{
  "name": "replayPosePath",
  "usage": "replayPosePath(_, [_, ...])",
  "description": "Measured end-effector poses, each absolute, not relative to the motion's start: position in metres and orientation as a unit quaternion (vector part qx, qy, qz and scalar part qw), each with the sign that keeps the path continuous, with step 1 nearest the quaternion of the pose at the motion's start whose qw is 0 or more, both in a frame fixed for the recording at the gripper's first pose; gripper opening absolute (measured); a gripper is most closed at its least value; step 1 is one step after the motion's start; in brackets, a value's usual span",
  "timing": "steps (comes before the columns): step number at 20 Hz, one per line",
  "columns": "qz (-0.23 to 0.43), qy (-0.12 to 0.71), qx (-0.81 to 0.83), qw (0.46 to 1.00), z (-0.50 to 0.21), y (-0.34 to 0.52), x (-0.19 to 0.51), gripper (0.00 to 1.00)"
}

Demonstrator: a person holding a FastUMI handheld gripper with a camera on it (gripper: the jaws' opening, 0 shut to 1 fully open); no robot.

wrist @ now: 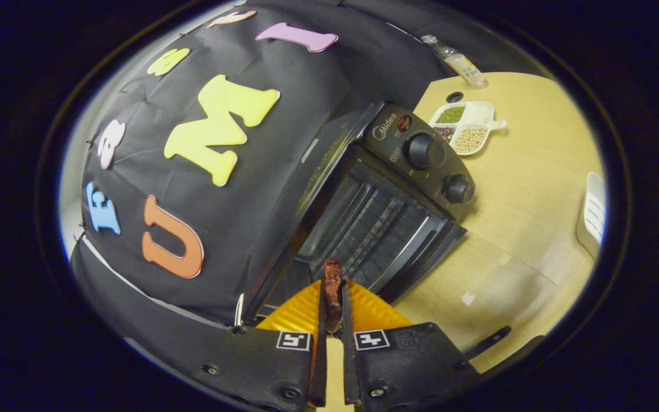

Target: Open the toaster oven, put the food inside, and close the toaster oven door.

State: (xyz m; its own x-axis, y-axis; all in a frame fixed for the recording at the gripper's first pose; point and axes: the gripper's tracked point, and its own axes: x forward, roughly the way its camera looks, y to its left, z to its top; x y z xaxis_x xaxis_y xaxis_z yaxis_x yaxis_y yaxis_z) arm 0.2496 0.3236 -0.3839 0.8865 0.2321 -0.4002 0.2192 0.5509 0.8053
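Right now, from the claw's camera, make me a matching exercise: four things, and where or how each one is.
Things:
1. food
2. toaster oven door
3. divided dish
4. bottle

States:
A. lying by the table's far edge
B. open, folded down onto the table
C. pinched in the claw
D. holding beans, beyond the oven's knobs

Pairs: 1-C, 2-B, 3-D, 4-A

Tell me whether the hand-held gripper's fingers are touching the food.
Touching. The gripper view shows the hand-held gripper with both fingers pressed against the dark reddish food pinched between them, ahead of the open toaster oven.
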Motion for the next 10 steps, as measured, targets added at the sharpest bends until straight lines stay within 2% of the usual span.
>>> replayPosePath(10, [-0.016, 0.232, 0.427, 0.874, -0.424, 0.342, 0.307, 0.16])
